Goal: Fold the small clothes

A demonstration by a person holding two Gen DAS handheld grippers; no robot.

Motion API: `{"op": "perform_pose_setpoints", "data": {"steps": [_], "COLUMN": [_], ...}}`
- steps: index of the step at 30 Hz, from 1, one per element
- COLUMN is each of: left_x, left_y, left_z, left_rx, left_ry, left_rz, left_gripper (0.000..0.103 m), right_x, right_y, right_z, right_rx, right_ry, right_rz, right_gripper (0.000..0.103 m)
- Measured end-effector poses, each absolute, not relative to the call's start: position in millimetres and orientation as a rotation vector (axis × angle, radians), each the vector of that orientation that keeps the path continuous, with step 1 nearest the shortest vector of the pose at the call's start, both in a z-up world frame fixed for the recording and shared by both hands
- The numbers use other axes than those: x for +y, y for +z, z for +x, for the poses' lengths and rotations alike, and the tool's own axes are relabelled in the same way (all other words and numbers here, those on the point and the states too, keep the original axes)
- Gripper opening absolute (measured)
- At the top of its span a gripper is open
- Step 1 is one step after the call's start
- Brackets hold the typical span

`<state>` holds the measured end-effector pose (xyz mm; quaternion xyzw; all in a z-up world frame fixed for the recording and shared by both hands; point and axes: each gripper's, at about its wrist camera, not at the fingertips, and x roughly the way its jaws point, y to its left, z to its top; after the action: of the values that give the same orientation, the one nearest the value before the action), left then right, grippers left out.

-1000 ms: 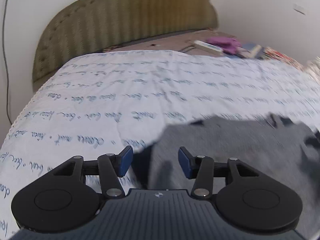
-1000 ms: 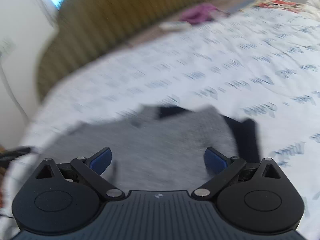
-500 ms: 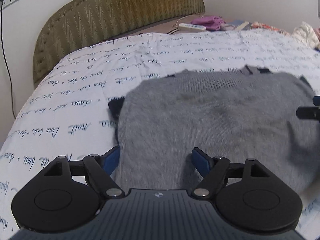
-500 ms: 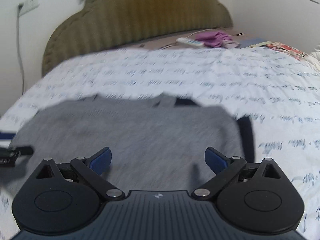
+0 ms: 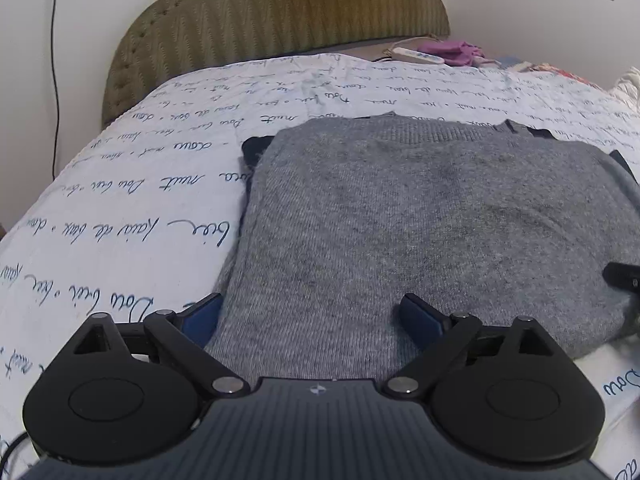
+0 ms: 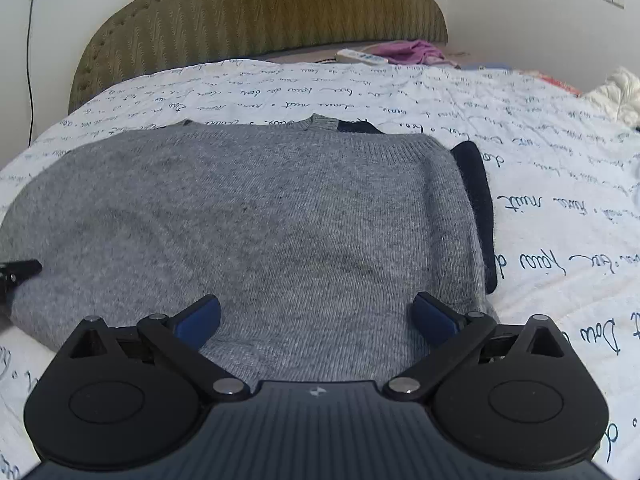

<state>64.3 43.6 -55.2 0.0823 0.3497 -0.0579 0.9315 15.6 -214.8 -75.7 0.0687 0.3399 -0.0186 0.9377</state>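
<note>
A grey knitted sweater (image 5: 420, 216) lies folded flat on the bed, with dark navy parts showing at its left and right edges. My left gripper (image 5: 312, 314) hovers over the sweater's near left corner; its jaws are opening wide and the blue pads press on nothing. The same sweater (image 6: 260, 216) fills the right wrist view. My right gripper (image 6: 316, 316) stands open over the near right part of it, pads clear of the cloth. A dark tip of the other gripper shows at each view's side edge.
The bed has a white cover (image 5: 132, 208) with blue handwriting print and an olive padded headboard (image 5: 280, 20). At the bed's far end lie a white remote (image 5: 416, 55) and pink cloth (image 5: 460, 50). White fabric (image 6: 616, 92) sits at the right.
Both views swung from the bedcover and sweater edge onto the sweater and came closer. The left jaws spread wider. The right jaws stayed wide apart.
</note>
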Motion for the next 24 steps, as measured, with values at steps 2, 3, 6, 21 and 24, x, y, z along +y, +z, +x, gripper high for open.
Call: {"op": "perform_pose_setpoints", "data": {"steps": [2,3,6,21,24], "left_x": [43.5,43.5,45.6,48.2,48.6], "left_y": [-56.3,-57.0,-59.2,-64.5,-64.8], "left_z": [62.6,62.0,60.1,53.9,53.4], "left_rx": [0.709,0.707,0.699,0.653,0.651], "left_ry": [-0.110,-0.104,-0.098,-0.096,-0.095], "left_rz": [0.169,0.170,0.159,0.137,0.132], "left_gripper": [0.099,0.102,0.103,0.103,0.103], "right_x": [-213.7,-214.2,-215.2,-213.6,-213.2], "right_y": [-77.4,-78.4,-81.4,-83.4,-83.7], "right_z": [12.0,10.6,6.9,4.4,3.6], "right_rx": [0.681,0.673,0.650,0.629,0.626], "right_ry": [-0.040,-0.039,-0.036,-0.041,-0.042], "right_rz": [0.138,0.141,0.147,0.137,0.139], "right_gripper": [0.103,0.103,0.103,0.103,0.103]}}
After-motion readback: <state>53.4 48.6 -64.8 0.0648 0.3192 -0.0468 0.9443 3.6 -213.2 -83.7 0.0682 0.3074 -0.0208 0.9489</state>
